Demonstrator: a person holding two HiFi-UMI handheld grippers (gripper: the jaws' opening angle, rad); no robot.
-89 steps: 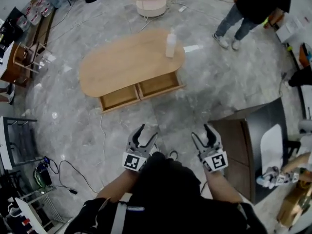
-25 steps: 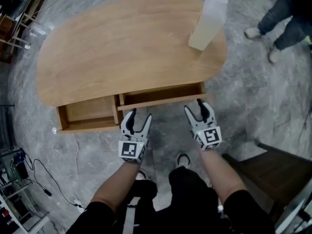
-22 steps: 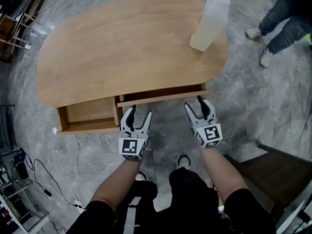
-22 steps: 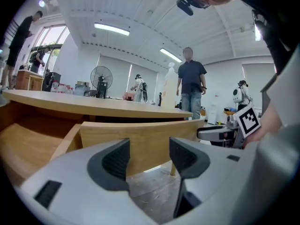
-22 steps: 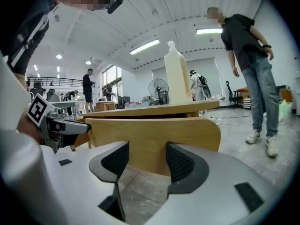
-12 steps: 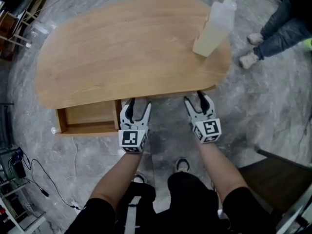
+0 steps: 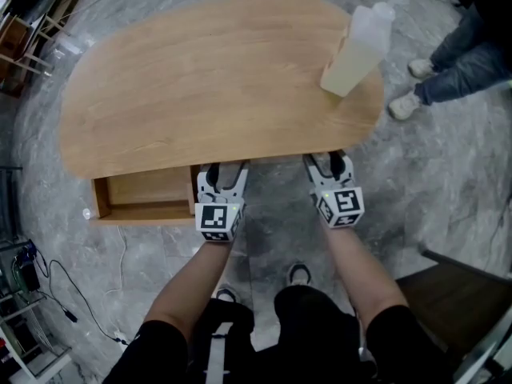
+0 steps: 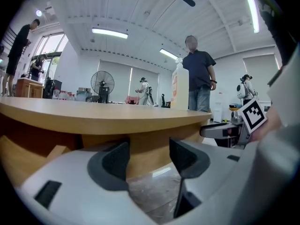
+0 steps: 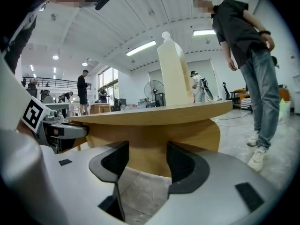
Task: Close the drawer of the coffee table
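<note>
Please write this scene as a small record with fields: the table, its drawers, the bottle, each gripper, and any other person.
table: oval wooden coffee table
left drawer: pulled out, nothing seen inside
right drawer: pushed in, only its wood front shows
bottle: upright on the top, near the right end
left gripper: jaws apart, holding nothing, tips at the table's front edge
right gripper: jaws apart, holding nothing, tips at the table's front edge
bystander: stands on the floor beyond the right end

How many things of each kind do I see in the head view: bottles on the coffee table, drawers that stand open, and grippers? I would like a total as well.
Bottle: 1
Open drawer: 1
Grippers: 2 (left gripper, right gripper)
Total: 4
</note>
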